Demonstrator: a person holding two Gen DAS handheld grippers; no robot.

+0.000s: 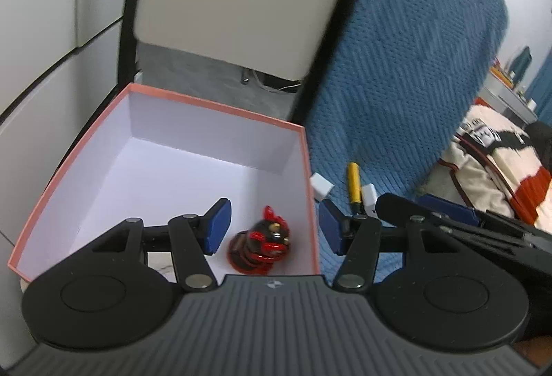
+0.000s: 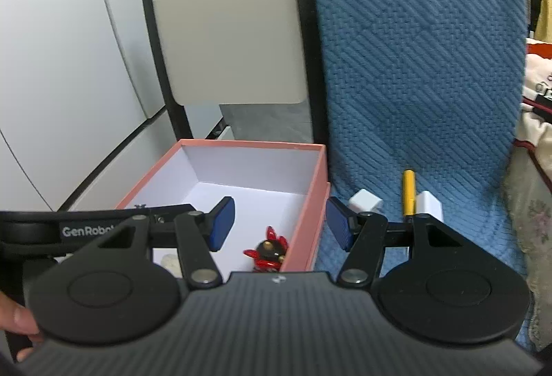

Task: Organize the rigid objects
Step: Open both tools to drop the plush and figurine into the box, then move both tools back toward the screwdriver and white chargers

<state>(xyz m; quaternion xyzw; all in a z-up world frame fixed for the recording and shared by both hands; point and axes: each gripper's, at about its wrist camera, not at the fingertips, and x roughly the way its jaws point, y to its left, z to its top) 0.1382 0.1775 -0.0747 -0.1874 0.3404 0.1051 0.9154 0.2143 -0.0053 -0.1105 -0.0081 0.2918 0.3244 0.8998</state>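
Figurine [image 1: 259, 246], the red-and-black one, sits inside the pink box [image 1: 210, 103] near its right wall, about 6 o'clock in the left wrist view; left gripper [image 1: 272, 226] has its jaws spread about halfway, gripping nothing, hovering over it; right gripper [image 2: 280, 224] same deal, parted and empty; yellow pen [image 1: 354, 181] and two white cubes, maybe chargers, lie at 3 o'clock on the blue blanket [image 1: 407, 65].
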